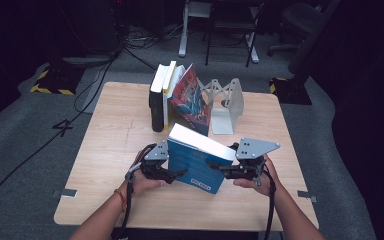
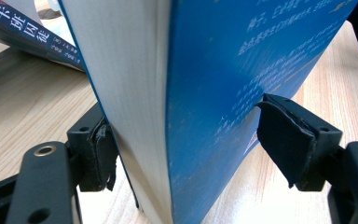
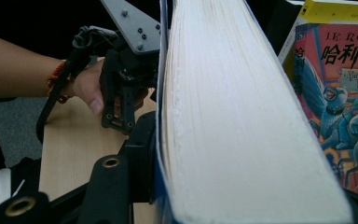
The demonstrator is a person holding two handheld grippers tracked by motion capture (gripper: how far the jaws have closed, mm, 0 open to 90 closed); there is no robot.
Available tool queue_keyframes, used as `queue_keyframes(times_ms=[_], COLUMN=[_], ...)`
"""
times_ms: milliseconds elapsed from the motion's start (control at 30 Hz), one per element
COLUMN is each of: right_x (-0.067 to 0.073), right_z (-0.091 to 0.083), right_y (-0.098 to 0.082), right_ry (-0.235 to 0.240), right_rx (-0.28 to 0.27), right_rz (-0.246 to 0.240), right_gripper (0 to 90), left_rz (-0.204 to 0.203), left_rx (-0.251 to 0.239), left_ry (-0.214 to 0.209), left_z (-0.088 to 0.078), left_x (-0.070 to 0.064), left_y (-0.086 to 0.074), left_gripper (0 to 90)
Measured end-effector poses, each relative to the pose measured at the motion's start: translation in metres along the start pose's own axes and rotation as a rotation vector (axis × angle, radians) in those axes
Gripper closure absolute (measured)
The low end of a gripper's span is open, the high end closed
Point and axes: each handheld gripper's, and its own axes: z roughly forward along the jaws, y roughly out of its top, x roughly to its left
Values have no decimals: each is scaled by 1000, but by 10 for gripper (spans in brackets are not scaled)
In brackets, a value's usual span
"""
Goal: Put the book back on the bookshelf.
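Observation:
A thick blue book [image 1: 195,160] hangs tilted above the front middle of the wooden table [image 1: 110,150], white page edge turned up. My right gripper [image 1: 215,167] is shut on its right end; in the right gripper view the page block [image 3: 223,93] runs between my jaws and one black jaw lies flat against the cover. My left gripper [image 1: 180,174] straddles the left end. In the left gripper view the blue cover [image 2: 214,70] stands between my pads [image 2: 284,140], with wood showing in the gap on the right side, so this gripper is open. The left hand and its gripper [image 3: 126,79] appear beyond the book.
At the table's back stand a black book and pale ones [image 1: 160,97]. A colourful illustrated book [image 1: 192,100] leans against them, next to a white metal bookend [image 1: 227,105]. That illustrated cover [image 3: 340,93] is close behind the blue book. Chair and desk legs stand on the floor beyond.

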Motion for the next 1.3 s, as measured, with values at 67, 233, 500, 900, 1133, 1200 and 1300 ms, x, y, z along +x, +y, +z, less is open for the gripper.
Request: queue_keyframes(times_ms=[67, 233, 500, 900, 1133, 1200, 1300], right_x=[2, 5, -1, -9, -10, -12, -14], right_z=[1, 1, -5, -32, -53, -59, -66], right_y=[1, 4, 2, -9, -10, -9, -9], right_ry=[-16, -31, -27, -93, -177, -199, -223], right_rx=[4, 22, 28, 45, 65, 75, 83], right_rz=[-11, 9, 64, 101, 116, 122, 140], right_gripper=[555, 592, 605, 609, 610, 611, 611], left_rz=[1, -2, -88, -102, -136, -141, -125], left_rx=[4, 9, 52, 231, 280, 282, 302], left_ry=[1, 1, 58, 212, 267, 273, 284], left_z=[1, 4, 2, -37, -49, -50, -48], left_x=[0, 1, -1, -16, -17, -17, -18], left_y=[1, 3, -3, -52, -72, -74, -78], left_gripper=[235, 214, 170, 214, 210, 210, 203])
